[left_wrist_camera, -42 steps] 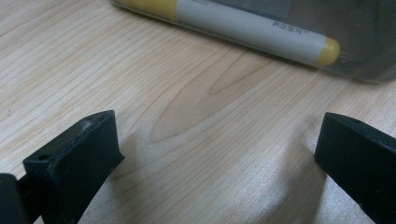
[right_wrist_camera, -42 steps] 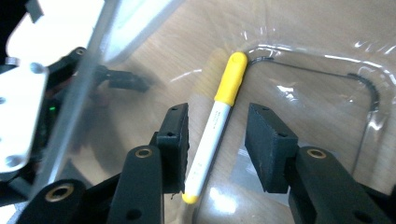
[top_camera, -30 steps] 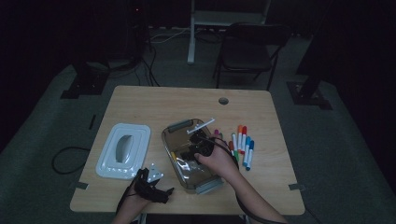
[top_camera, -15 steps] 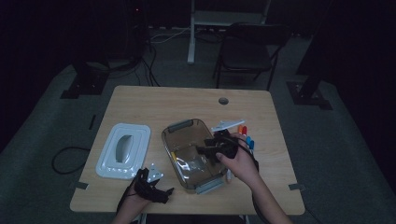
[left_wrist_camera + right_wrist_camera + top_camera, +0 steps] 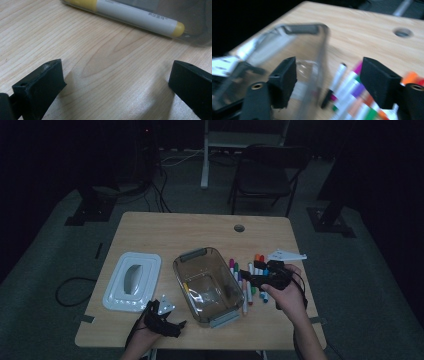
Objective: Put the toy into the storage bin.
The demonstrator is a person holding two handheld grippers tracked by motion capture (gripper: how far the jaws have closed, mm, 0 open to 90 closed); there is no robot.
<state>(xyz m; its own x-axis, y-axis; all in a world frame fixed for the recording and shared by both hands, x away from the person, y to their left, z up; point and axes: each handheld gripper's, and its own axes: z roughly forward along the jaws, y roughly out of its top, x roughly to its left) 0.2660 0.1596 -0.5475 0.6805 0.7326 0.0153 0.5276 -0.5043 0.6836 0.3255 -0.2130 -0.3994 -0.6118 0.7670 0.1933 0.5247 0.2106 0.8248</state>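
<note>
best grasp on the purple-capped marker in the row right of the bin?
Probably mid-barrel, coming from above with the jaws across its width. The purple-capped marker lies flat on the table in a tight row of markers beside the clear bin, so side access looks blocked. The right gripper, jaws just opening and empty, hovers over the row.

Left gripper (image 5: 172, 326) sits low at the table's front-left corner, jaws wide apart. Right gripper (image 5: 248, 276), hand (image 5: 287, 292) near the right edge, jaws just been opening, nothing between them.
</note>
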